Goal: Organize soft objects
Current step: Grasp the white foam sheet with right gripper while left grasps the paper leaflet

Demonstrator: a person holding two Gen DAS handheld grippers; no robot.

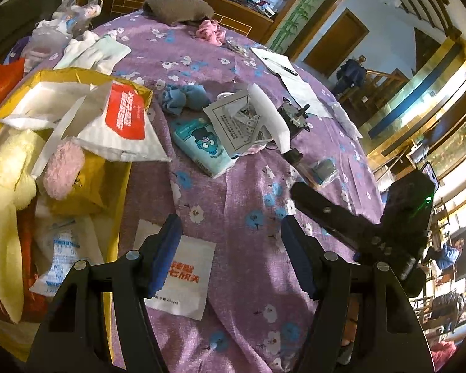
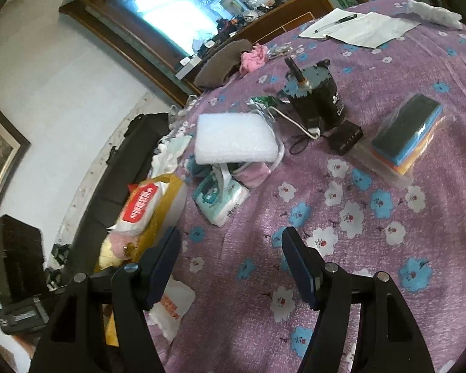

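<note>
The left gripper [image 1: 231, 248] hovers over the purple flower-printed tablecloth [image 1: 248, 180] with its blue-padded fingers [image 1: 167, 248] spread and nothing between them; the right gripper [image 2: 231, 258] likewise stands released and empty above the same cloth; in the left wrist view the right gripper shows as a black tool at the right, its fingers pointing toward the middle of the table.

At the left edge of the table sits a yellow-gold open bag [image 1: 121, 186]; inside it lie a pale yellow plush toy [image 1: 6, 183], a pink fuzzy ball [image 1: 63, 171] and a white pouch with a red label [image 1: 124, 121] leaning over its rim.

Near the middle lies a teal tissue pack with a cartoon face [image 1: 202, 149]; just beyond it a white foam slab [image 2: 233, 138] rests on printed papers; a crumpled blue cloth [image 1: 183, 98] lies left of those; a black cylindrical motor [image 2: 317, 99] stands to the right of the slab.

At the far edge are a brown folded towel [image 1: 177, 9] and, just beside it, a pink crumpled cloth [image 1: 209, 32]; a wrapped stack of coloured sponges [image 2: 407, 130] lies at the right; a flat white sachet with orange print [image 1: 183, 279] lies on the cloth under the left gripper's near finger.
</note>
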